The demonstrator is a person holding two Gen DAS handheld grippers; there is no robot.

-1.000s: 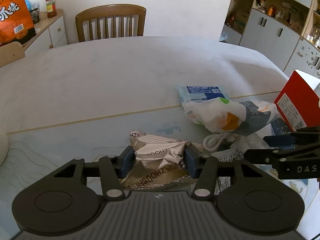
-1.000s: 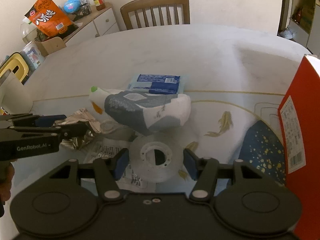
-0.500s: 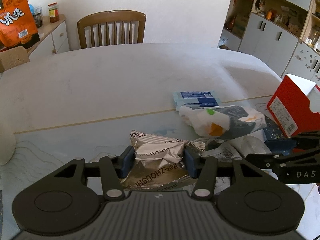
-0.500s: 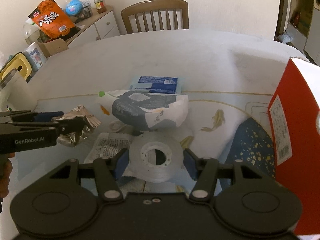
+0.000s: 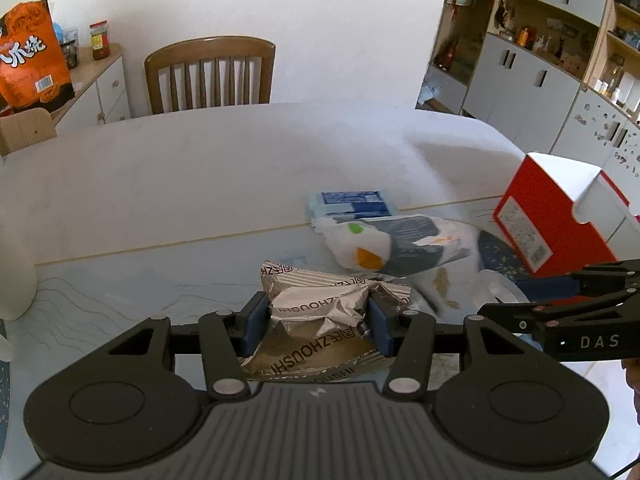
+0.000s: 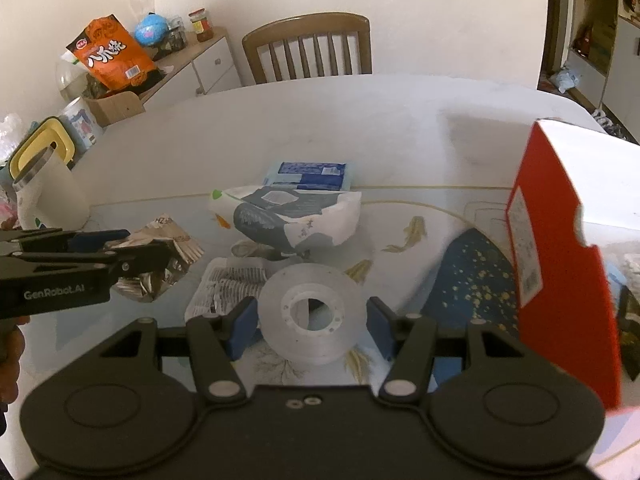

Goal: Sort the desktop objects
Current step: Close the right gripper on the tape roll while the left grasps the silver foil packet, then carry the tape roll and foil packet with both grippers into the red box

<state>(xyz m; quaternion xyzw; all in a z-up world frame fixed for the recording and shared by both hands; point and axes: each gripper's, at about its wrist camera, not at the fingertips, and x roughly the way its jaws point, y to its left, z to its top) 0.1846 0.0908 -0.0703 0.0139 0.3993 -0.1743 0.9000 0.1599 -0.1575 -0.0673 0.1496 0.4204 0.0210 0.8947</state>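
Note:
A crumpled silver foil packet (image 5: pixel 320 320) is held off the table between the blue pads of my left gripper (image 5: pixel 318 322), which is shut on it. The right wrist view shows the same foil packet (image 6: pixel 160 256) at the left, in the left gripper (image 6: pixel 132 256). My right gripper (image 6: pixel 310 320) is shut on a clear roll of tape (image 6: pixel 310 312) and holds it above the table. On the table lie a white and grey plastic bag (image 6: pixel 296 220), a blue tissue pack (image 6: pixel 308 174) and a printed flat sachet (image 6: pixel 224 288).
A red and white box (image 6: pixel 560 248) stands open at the right. A white tumbler (image 6: pixel 48 196) stands at the table's left edge. A wooden chair (image 5: pixel 208 76) is at the far side, a sideboard with an orange snack bag (image 6: pixel 112 56) beyond the left.
Both grippers have risen and pulled back from the pile with their loads; the bag, tissue pack and box sit further away and lower in both views.

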